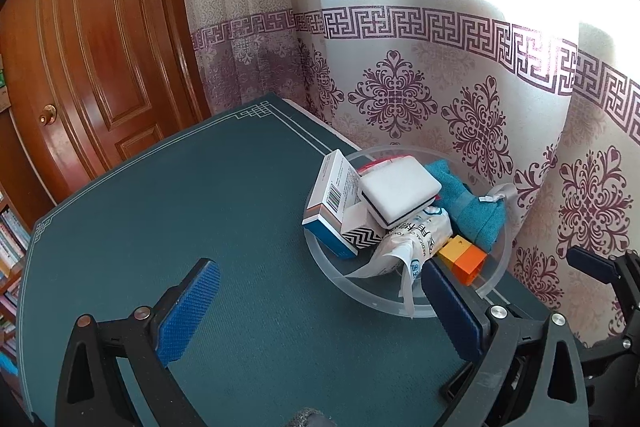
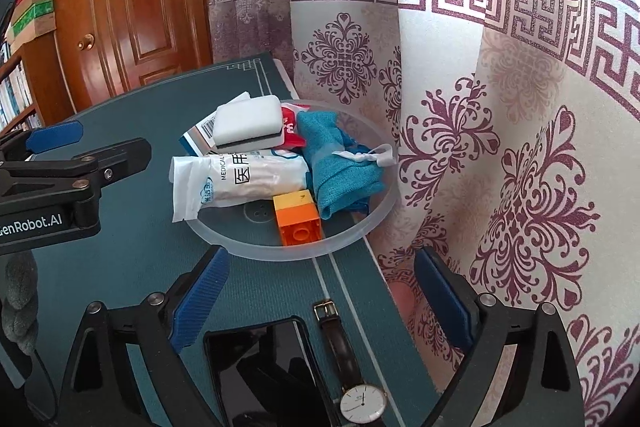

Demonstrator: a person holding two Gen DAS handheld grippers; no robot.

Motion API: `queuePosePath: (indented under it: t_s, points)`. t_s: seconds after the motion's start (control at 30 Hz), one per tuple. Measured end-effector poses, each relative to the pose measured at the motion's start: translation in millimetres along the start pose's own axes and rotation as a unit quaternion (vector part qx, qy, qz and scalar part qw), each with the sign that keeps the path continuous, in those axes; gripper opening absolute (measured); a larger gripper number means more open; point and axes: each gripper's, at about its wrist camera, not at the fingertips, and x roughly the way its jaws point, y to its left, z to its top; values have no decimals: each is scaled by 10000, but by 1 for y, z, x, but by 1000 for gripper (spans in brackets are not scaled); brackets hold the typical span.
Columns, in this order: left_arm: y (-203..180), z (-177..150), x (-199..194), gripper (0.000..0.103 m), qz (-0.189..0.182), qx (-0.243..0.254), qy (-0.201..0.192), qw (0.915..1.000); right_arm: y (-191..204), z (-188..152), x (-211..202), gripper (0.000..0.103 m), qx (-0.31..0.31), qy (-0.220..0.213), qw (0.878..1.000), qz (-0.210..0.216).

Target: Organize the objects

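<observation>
The wristwatch (image 2: 362, 405) and the black phone (image 2: 272, 375) lie flat on the green tabletop (image 2: 256, 279) at six o'clock in the right wrist view, side by side and just apart, both outside the clear round bowl (image 2: 352, 233) that sits at twelve o'clock from them. These two look like the pieces not yet put away. The watch should be light but awkward: its case is hard and glassy, likely slippery, while the dark leather strap (image 2: 336, 339) is limp and would dangle, so a hold across the strap close to the case seems safest. The phone is stiff, smooth and thin, lying flush, so it would need to be pinched by its long edges and could slide. The bowl already carries a white sponge block (image 2: 248, 125), a wrapped medical packet (image 2: 240, 183), a teal cloth (image 2: 344, 167), an orange-and-yellow brick (image 2: 298, 221) and a blue-edged box (image 1: 334, 201), piled loosely enough to shift if nudged. The right tongs (image 2: 320, 291) stand wide apart and empty above the phone and watch, touching nothing. The left tongs (image 1: 320, 307) are also spread wide and empty, at nine o'clock of the bowl, with one blue pad near its rim; I cannot tell whether it touches.
</observation>
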Motion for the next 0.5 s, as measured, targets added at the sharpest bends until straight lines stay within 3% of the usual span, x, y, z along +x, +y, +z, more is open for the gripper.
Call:
queuePosePath:
  t_s: [0.5]
  points:
    - [-11, -2, 8, 103, -106, 131, 122, 9998, 0, 0, 2, 94, -68, 5, 9998, -180]
